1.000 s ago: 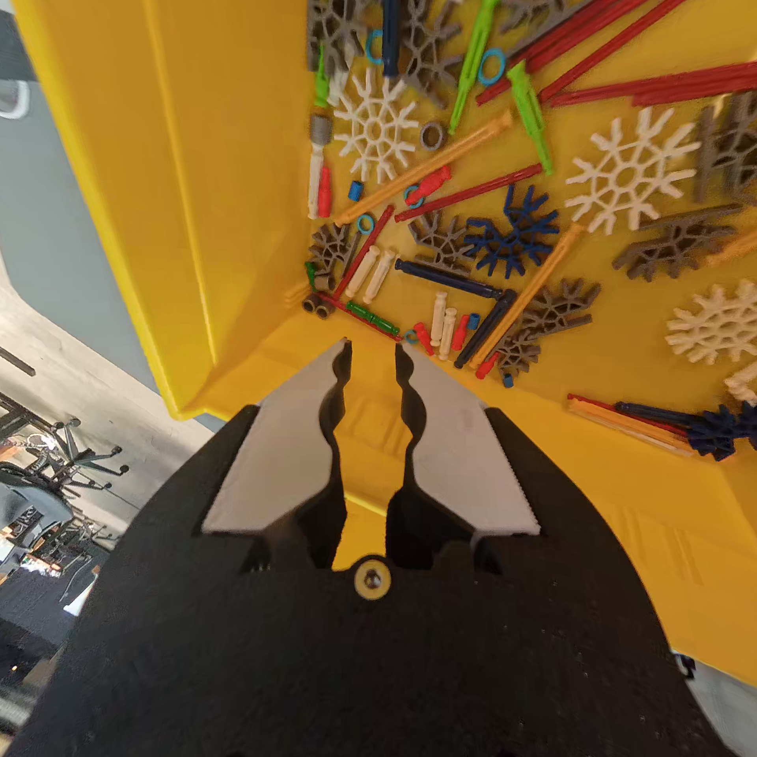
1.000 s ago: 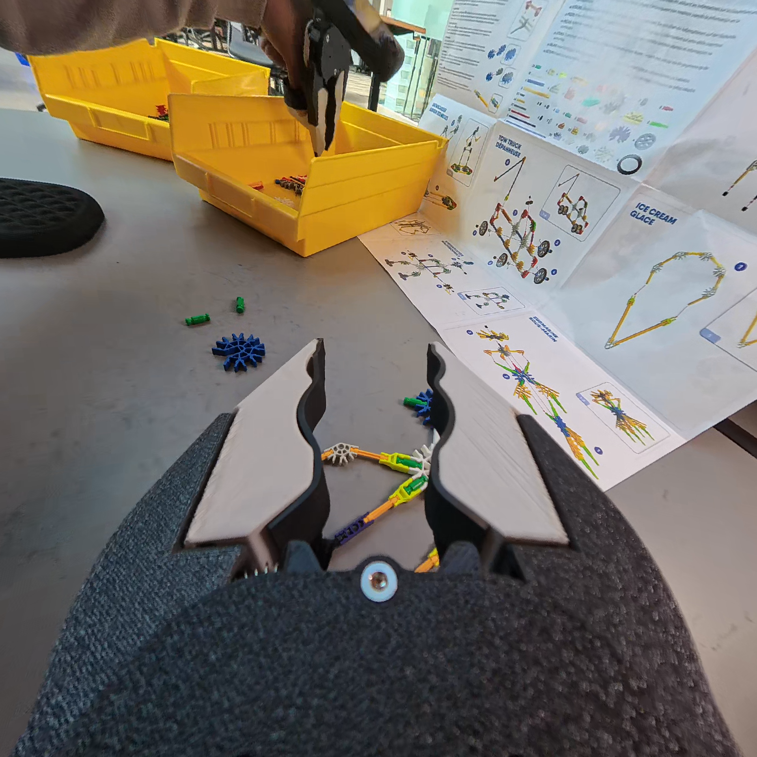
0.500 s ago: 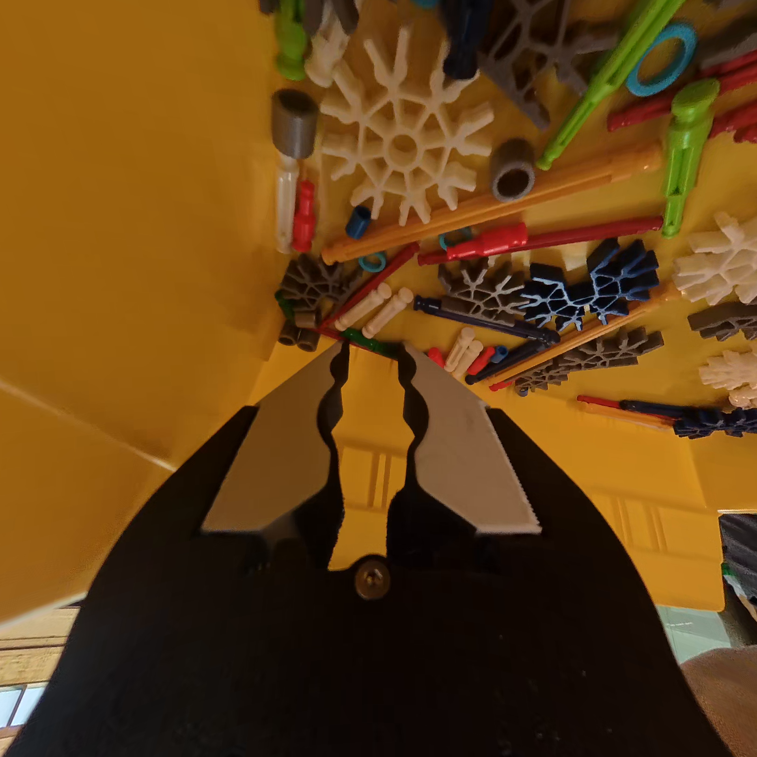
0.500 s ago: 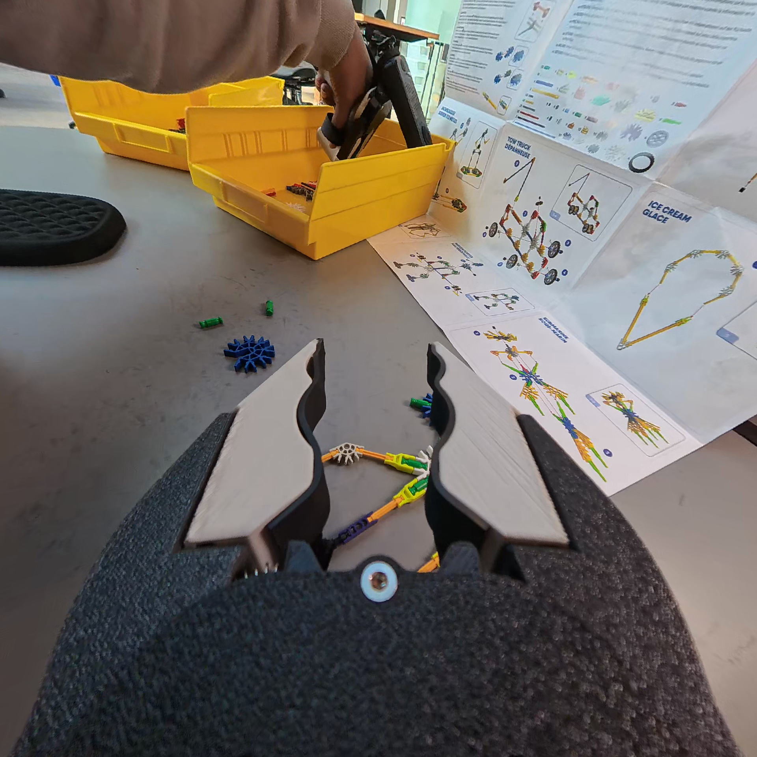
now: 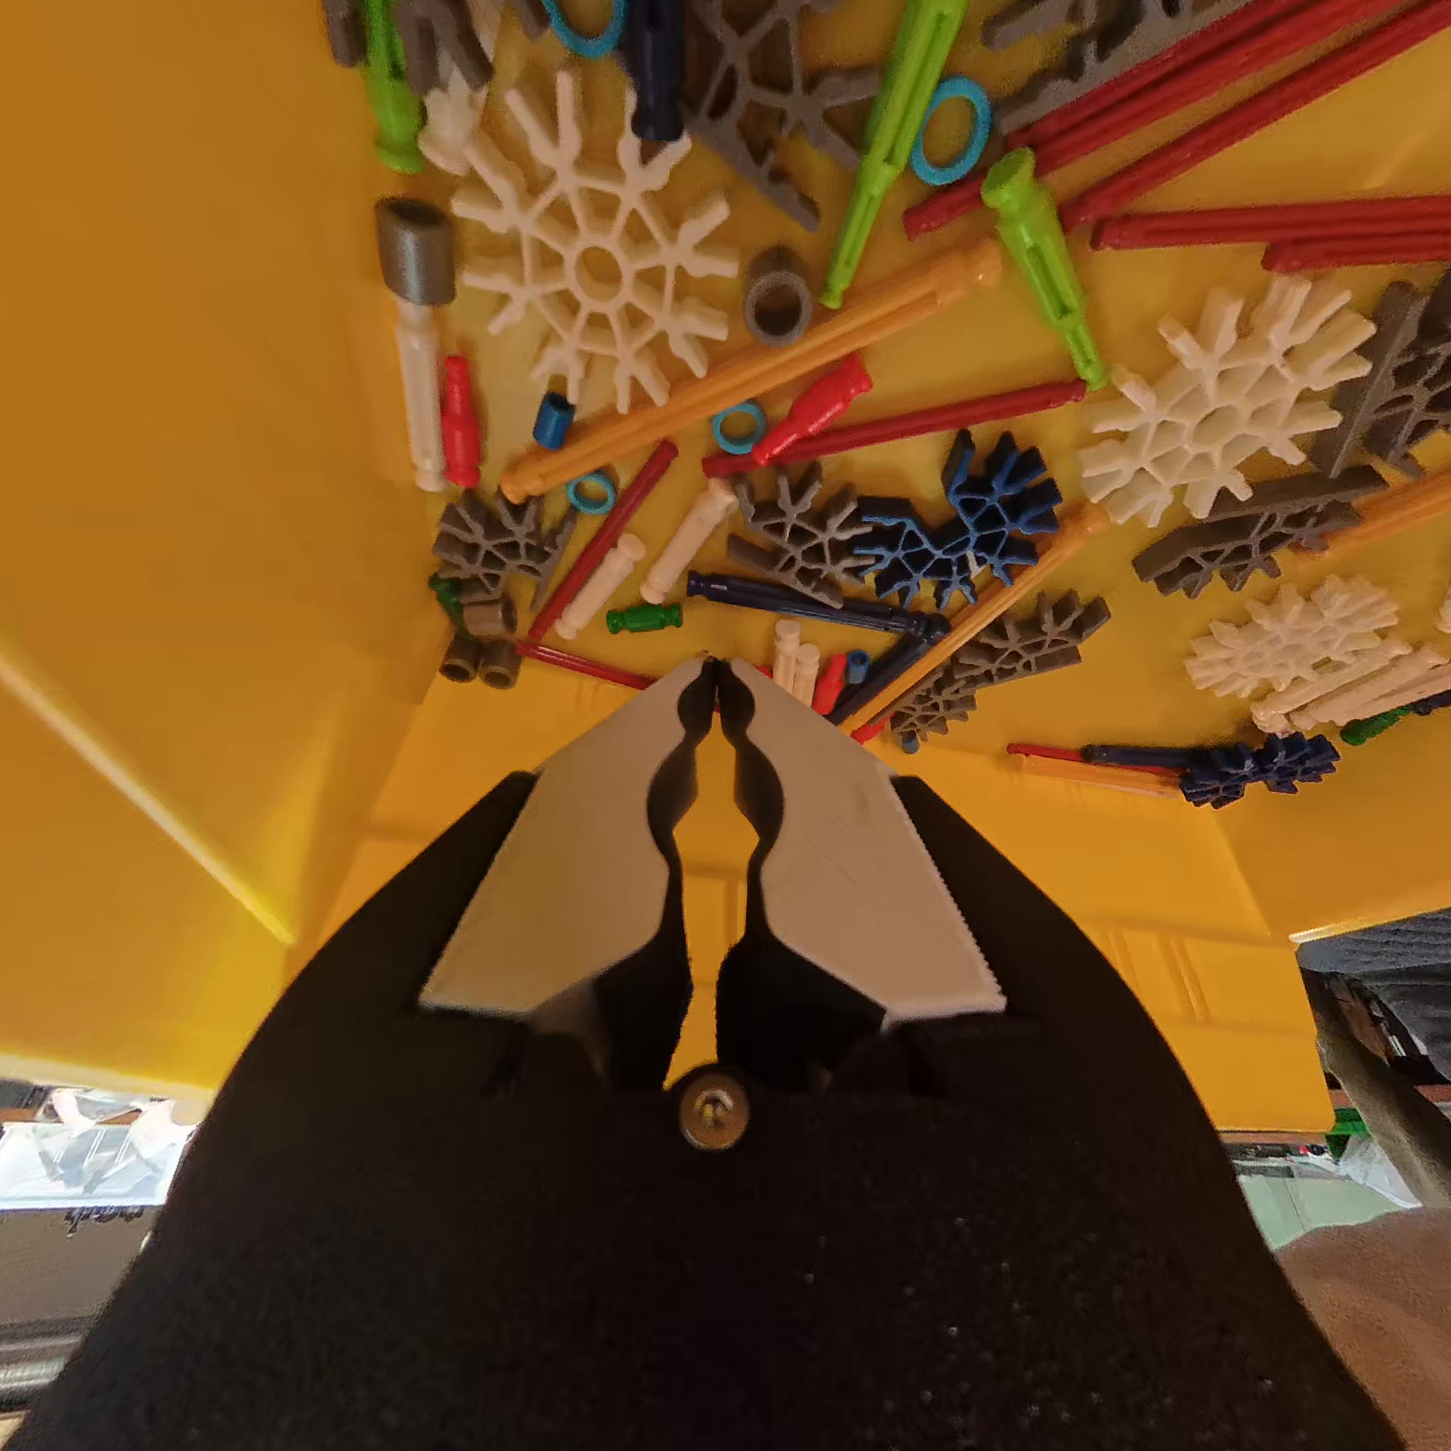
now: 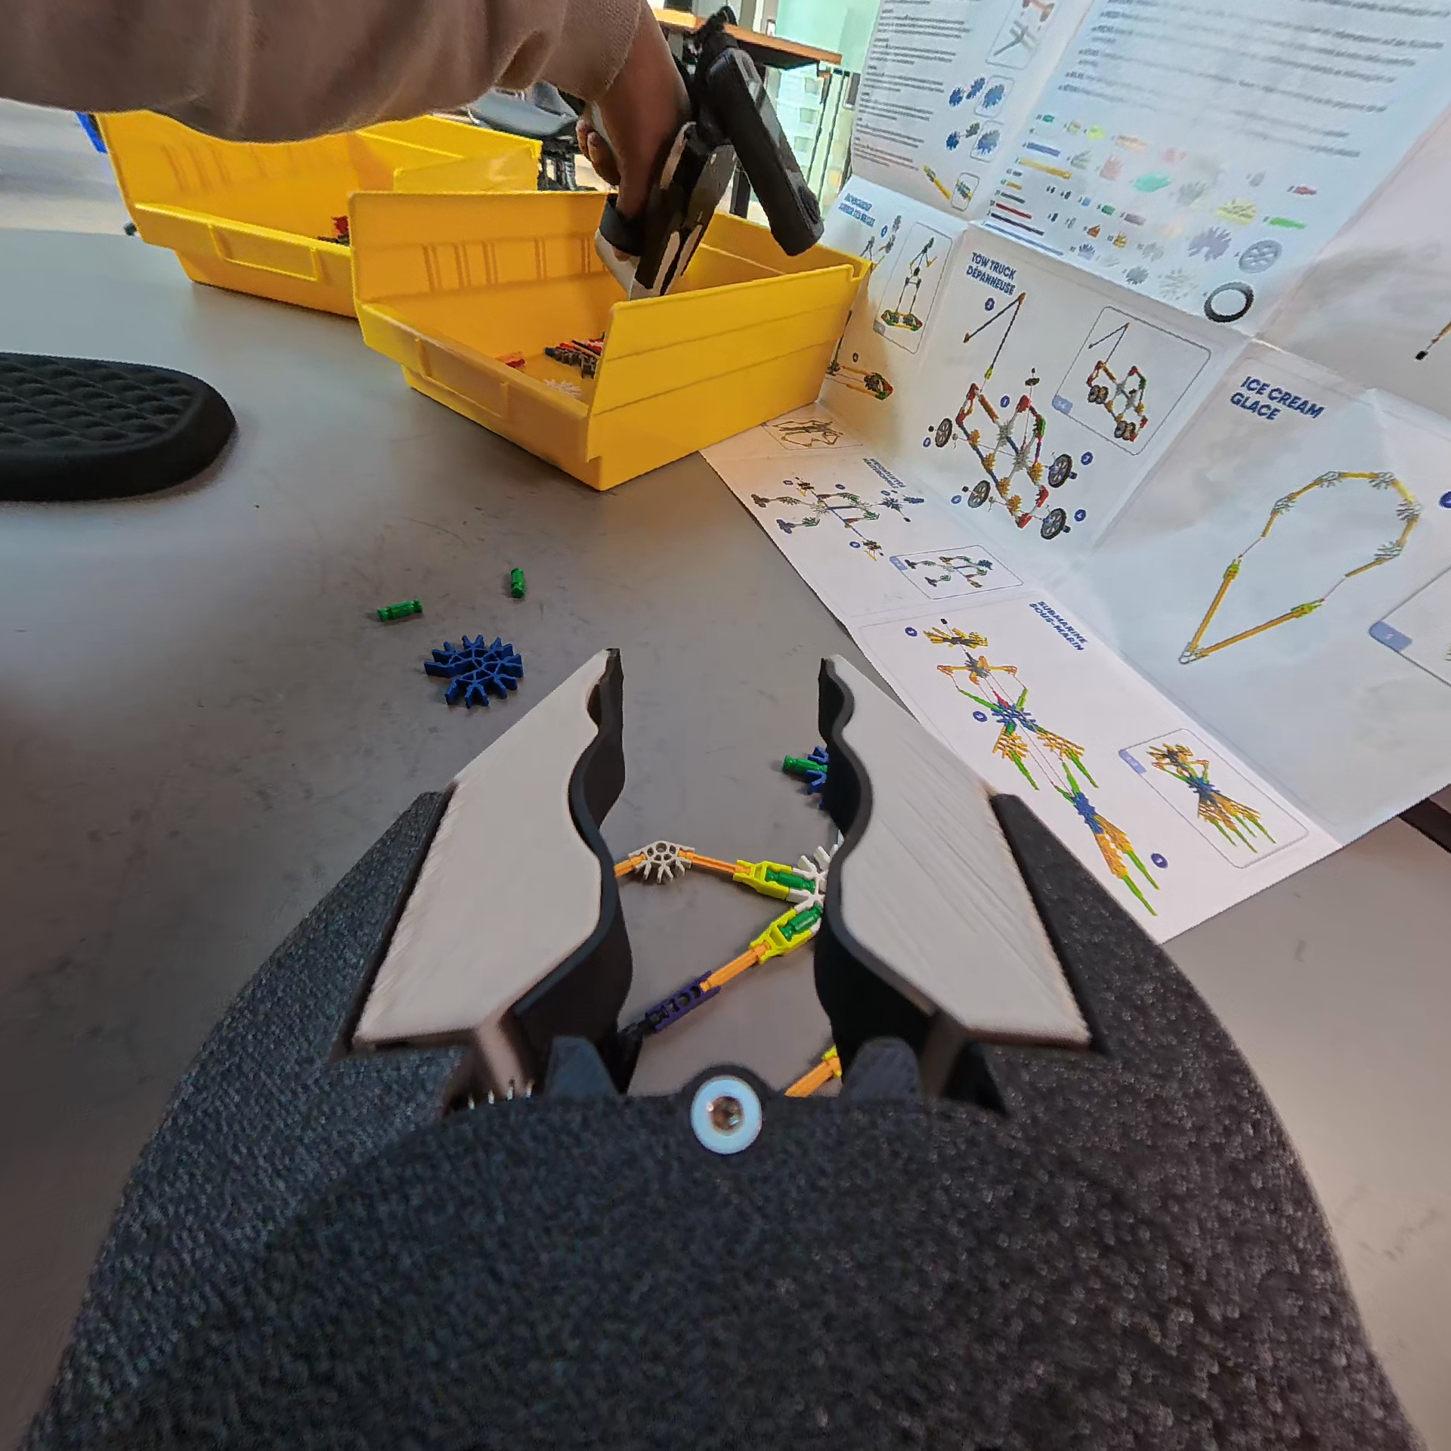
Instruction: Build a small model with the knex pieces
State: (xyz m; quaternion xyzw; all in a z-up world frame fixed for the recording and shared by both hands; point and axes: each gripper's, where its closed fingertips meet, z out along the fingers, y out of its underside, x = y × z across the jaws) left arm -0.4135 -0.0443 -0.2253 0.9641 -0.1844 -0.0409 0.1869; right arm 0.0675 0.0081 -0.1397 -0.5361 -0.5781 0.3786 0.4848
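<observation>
Your left gripper (image 5: pixel 713 667) reaches into the yellow bin (image 5: pixel 196 392), its tips pressed together with nothing seen between them, just beside a thin red rod (image 5: pixel 581 661) and a short green rod (image 5: pixel 644 620) on the bin floor. Your right gripper (image 6: pixel 716 667) hovers over the grey table (image 6: pixel 196 746) with its fingers spread apart, above a small rod-and-connector assembly (image 6: pixel 730 903); a blue snowflake connector (image 6: pixel 475 669) lies near.
</observation>
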